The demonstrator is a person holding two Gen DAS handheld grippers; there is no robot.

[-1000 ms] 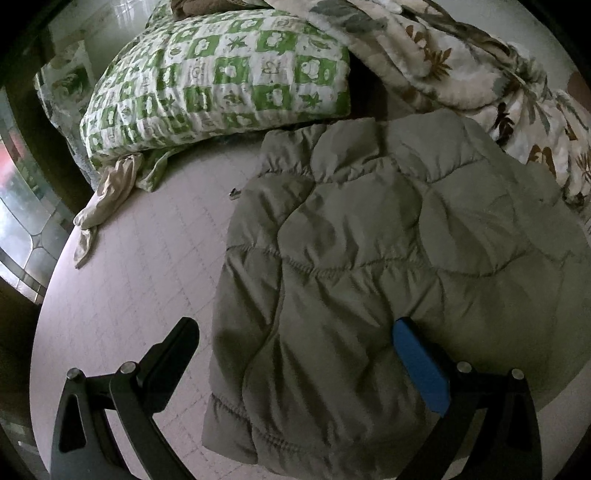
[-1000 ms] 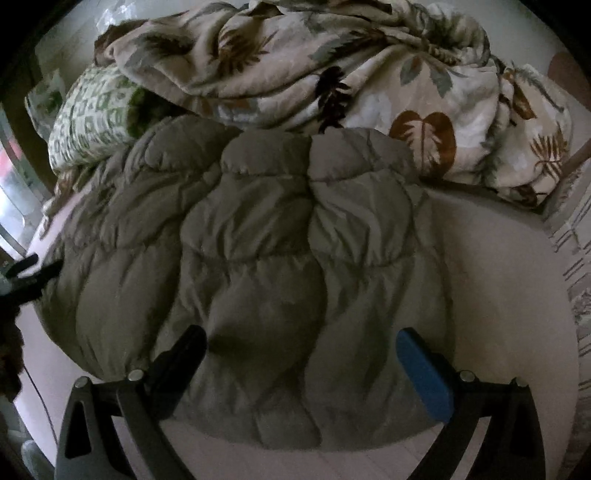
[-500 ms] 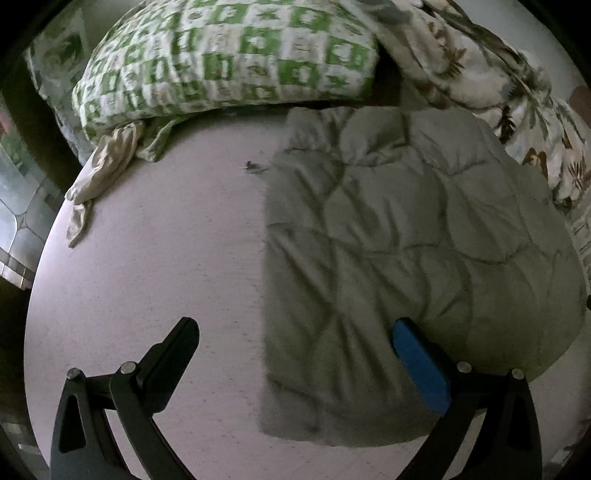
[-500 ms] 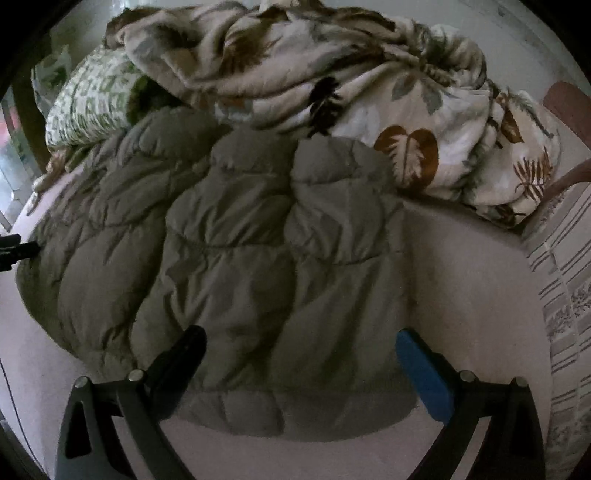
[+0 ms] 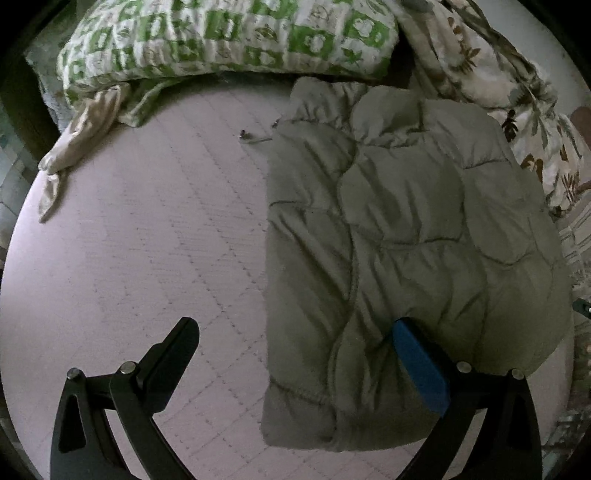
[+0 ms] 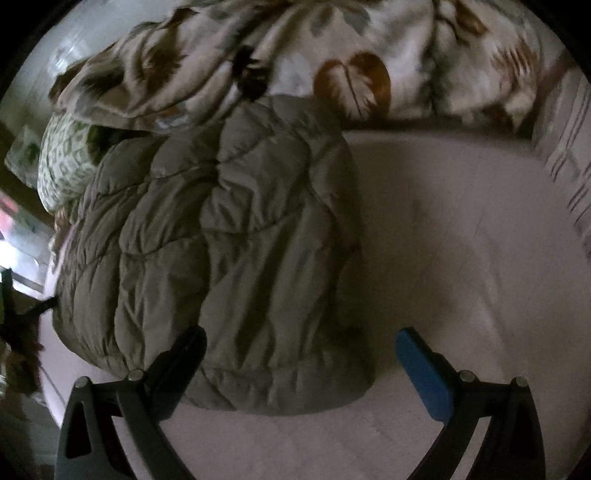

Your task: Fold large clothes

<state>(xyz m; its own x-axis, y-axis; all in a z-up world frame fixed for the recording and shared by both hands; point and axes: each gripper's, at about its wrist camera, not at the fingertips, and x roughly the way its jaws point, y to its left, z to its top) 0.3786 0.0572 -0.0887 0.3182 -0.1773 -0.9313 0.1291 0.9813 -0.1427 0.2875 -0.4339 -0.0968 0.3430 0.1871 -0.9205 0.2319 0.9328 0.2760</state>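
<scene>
An olive quilted padded jacket (image 5: 406, 240) lies folded in a rough rectangle on the pale pink mattress (image 5: 147, 240). In the left wrist view it fills the right half, and my left gripper (image 5: 295, 354) hangs open above its near left edge, holding nothing. In the right wrist view the jacket (image 6: 229, 251) sits left of centre as a rounded bundle. My right gripper (image 6: 301, 360) stands open over the jacket's near right corner, its blue finger (image 6: 421, 373) above bare mattress.
A green-and-white patterned pillow (image 5: 221, 33) lies at the head of the bed, a beige cloth (image 5: 81, 136) beside it. A leaf-print blanket (image 6: 332, 55) is heaped behind the jacket. A striped fabric (image 6: 569, 155) borders the right side. Bare mattress (image 6: 461, 240) extends right of the jacket.
Both grippers have drawn back and apart: the left view has shifted left, showing more bare mattress, and the right view has swung right, with the jacket now left of centre.
</scene>
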